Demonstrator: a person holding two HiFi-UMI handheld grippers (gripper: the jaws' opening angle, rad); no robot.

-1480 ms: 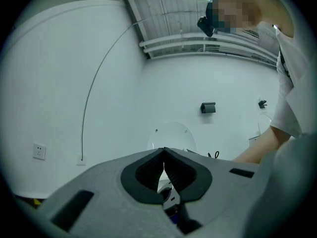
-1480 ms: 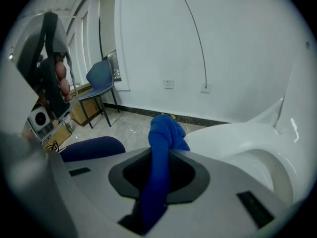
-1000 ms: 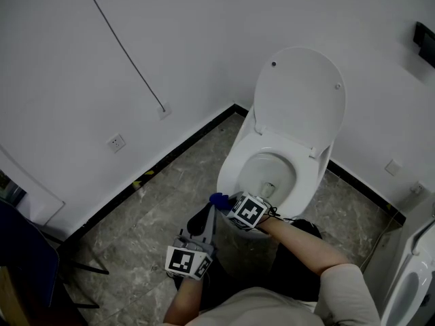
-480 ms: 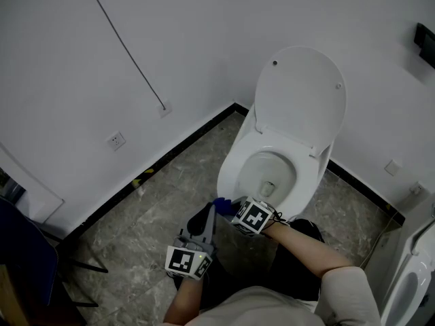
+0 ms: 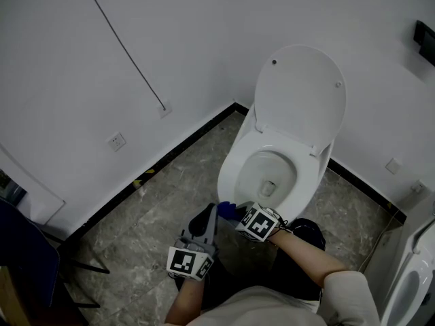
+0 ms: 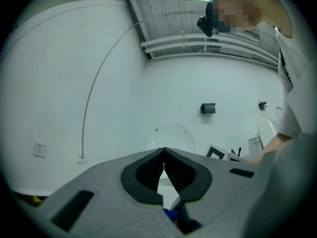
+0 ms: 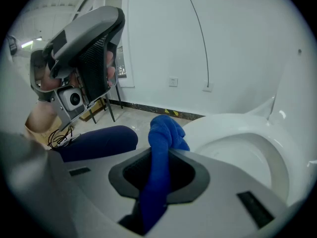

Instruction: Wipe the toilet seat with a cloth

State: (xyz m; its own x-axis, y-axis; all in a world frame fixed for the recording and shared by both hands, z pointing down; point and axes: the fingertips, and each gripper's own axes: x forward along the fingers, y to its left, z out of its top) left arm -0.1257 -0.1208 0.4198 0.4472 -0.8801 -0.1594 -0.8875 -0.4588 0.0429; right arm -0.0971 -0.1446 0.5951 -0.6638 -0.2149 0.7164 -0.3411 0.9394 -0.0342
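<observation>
The white toilet stands with its lid (image 5: 300, 92) raised and its seat (image 5: 234, 172) down around the bowl. My right gripper (image 5: 236, 213) is at the seat's front left edge, shut on a blue cloth (image 5: 225, 210). In the right gripper view the cloth (image 7: 165, 133) sticks up bunched between the jaws of that gripper (image 7: 166, 155), next to the seat (image 7: 233, 128). My left gripper (image 5: 211, 214) hangs just left of the cloth, above the floor. Its jaws (image 6: 163, 151) meet at the tips with nothing between them, and the lid (image 6: 171, 135) shows beyond.
A wall socket (image 5: 117, 142) and a thin cable (image 5: 126, 49) are on the left wall, above a black baseboard (image 5: 170, 156). A dark chair (image 5: 27, 253) stands at far left. Another white fixture (image 5: 408, 284) is at the lower right. The person's dark-trousered legs (image 5: 299, 263) are before the toilet.
My right gripper has slid a little to the right and toward me along the seat's front edge, taking the blue cloth with it. The left gripper has stayed where it was.
</observation>
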